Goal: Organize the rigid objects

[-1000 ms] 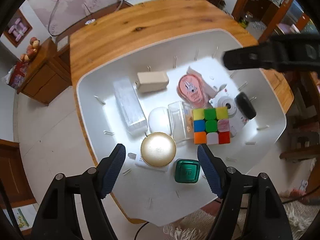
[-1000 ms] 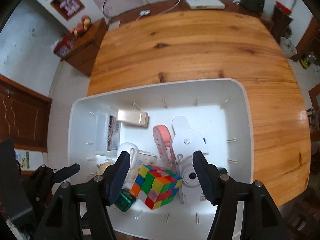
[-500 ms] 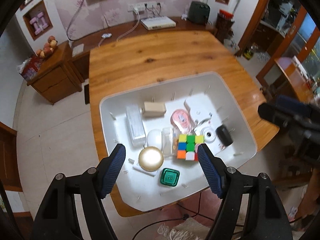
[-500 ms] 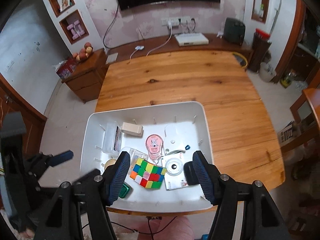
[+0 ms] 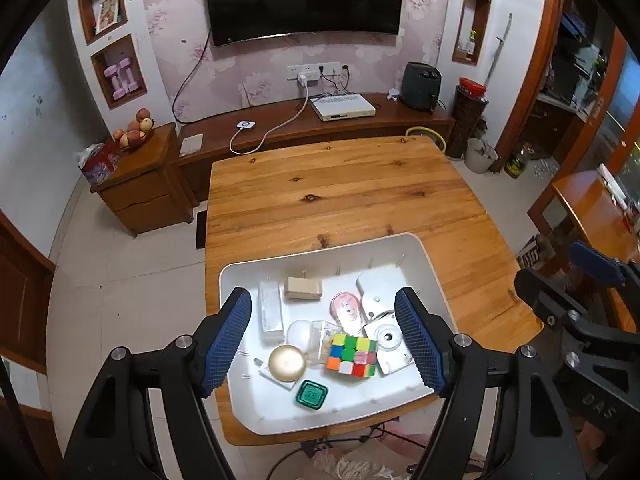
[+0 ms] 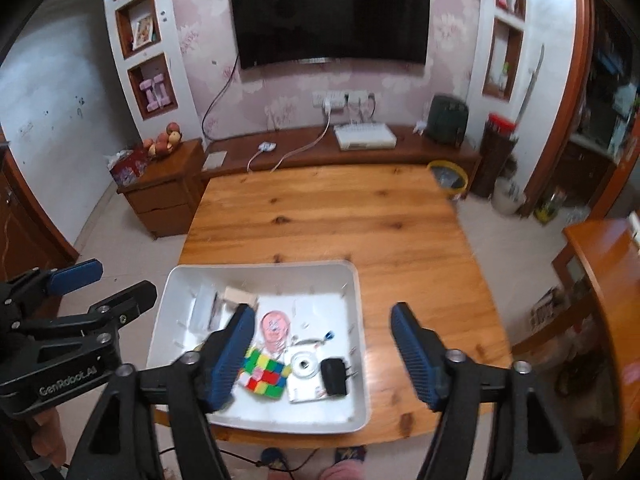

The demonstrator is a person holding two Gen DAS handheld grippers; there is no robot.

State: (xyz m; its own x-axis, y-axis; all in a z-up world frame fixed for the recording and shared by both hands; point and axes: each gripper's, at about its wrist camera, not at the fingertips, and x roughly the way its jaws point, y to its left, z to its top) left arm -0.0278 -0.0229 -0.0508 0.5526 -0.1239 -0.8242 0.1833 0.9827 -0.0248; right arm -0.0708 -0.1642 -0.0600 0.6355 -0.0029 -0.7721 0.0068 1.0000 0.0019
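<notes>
Left wrist view is looking down from high up at a white bin (image 5: 430,268) sitting on the near end of a wooden table (image 5: 340,188), and all the rigid stuff is lying inside it. Going left to right in the bin: a clear plastic box (image 5: 270,312) is lying along the left wall, a beige case (image 5: 303,288) is sitting at the far side, a gold round lid (image 5: 287,363) is resting near the front with a green square tin (image 5: 311,394) just beside it, then a rubik's cube (image 5: 351,355) is touching a white instant camera (image 5: 387,340), with a pink tape dispenser (image 5: 345,307) behind them. Left gripper (image 5: 326,340) is hovering well above the bin, jaws spread wide, holding nothing

Right wrist view is a bit blurry, but the right gripper (image 6: 322,354) is also gaping wide and empty above the bin (image 6: 360,320), and a black charger (image 6: 334,376) is lying next to the camera (image 6: 304,368) on the right side
</notes>
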